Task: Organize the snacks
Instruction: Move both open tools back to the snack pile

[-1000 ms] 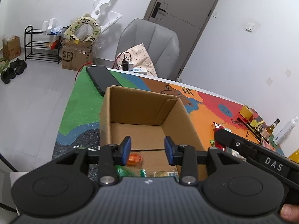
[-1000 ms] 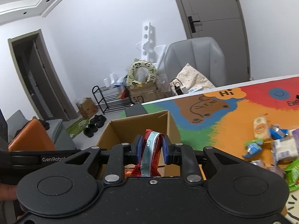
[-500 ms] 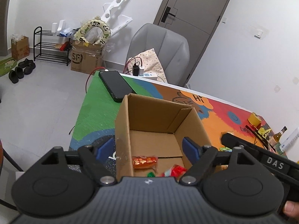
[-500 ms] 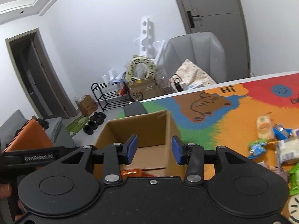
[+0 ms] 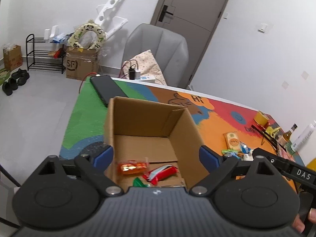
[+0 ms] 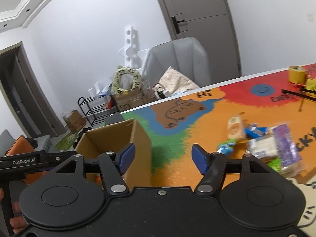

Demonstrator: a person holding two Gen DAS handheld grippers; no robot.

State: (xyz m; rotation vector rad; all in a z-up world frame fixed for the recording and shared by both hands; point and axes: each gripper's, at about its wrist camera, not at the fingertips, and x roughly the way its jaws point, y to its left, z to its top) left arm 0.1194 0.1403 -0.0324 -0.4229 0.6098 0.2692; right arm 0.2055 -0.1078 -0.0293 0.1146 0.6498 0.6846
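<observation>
Left gripper (image 5: 156, 156) opening over cardboard box (image 5: 183, 130), nothing between jaws, right gripper (image 6: 163, 159) opening, empty, beside box, three snack packets (image 5: 132, 166) on box floor, more snacks (image 6: 276, 144) loose on table (image 6: 207, 130)

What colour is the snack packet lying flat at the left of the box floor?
Orange packet, shiny in the middle, in the cardboard box; clearest in the left wrist view.

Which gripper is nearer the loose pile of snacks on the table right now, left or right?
Right. The right gripper, fingers opening with nothing between them, points at bare mat beside the cardboard box, with the snack pile just to its right. The left gripper, also opening and empty, hangs over the box.
</observation>
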